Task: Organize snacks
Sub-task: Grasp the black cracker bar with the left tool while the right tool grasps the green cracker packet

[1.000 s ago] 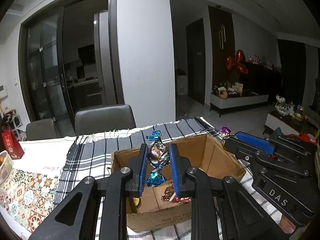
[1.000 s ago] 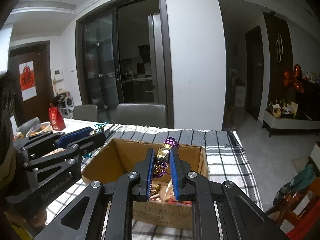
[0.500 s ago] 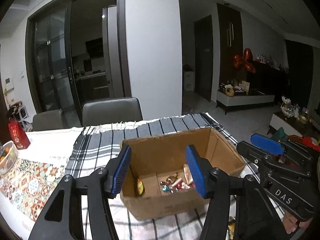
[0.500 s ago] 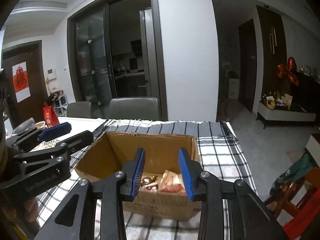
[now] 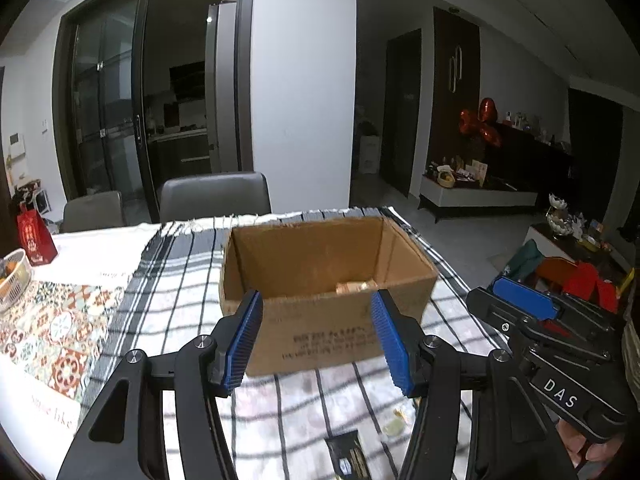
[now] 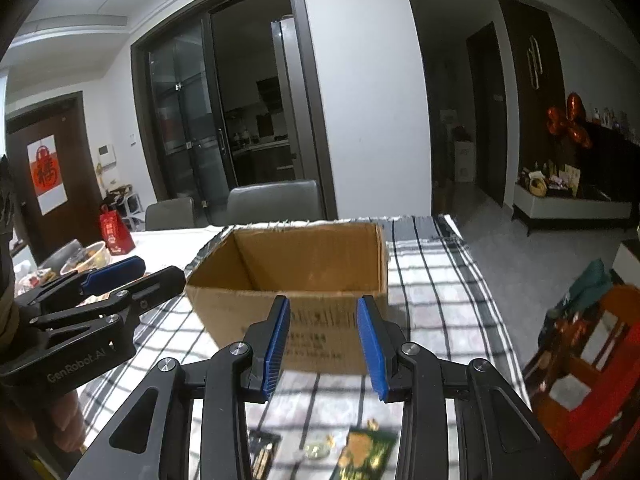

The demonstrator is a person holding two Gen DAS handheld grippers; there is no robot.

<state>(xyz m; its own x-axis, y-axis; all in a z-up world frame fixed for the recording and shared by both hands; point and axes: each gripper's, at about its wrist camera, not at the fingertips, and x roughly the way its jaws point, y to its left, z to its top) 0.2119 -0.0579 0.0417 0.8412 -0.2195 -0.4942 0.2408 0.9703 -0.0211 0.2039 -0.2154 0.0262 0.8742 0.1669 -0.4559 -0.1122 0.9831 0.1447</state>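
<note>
Both tools are hovering low in front of the cardboard box (image 5: 328,276), which is sitting in the centre of each frame on the checked cloth (image 5: 176,280) covering the surface. In the left wrist view the left hand-held gripper (image 5: 318,340) is filling the lower middle of the frame, its blue pads (image 5: 245,338) standing wide apart with nothing between them, framing the box's printed near wall. A pale snack packet (image 5: 354,287) is just peeking over that near wall inside the box. Below, between the fingers, a dark wrapper (image 5: 347,454) is lying on the cloth at the bottom edge, with a small pale candy (image 5: 393,427) just to its right. At the lower right of this frame the right hand-held gripper (image 5: 524,304) is showing side-on. Over in the right wrist view, that right hand-held gripper (image 6: 324,344) is also spread and carrying nothing, its blue pads (image 6: 277,344) bracketing the box front. At the bottom edge a green and gold packet (image 6: 366,454) is lying on the cloth, a dark wrapper (image 6: 262,454) at the lower left of it, blurred. The left hand-held gripper (image 6: 116,276) is poking in from the left edge, beside the box's left corner.
</note>
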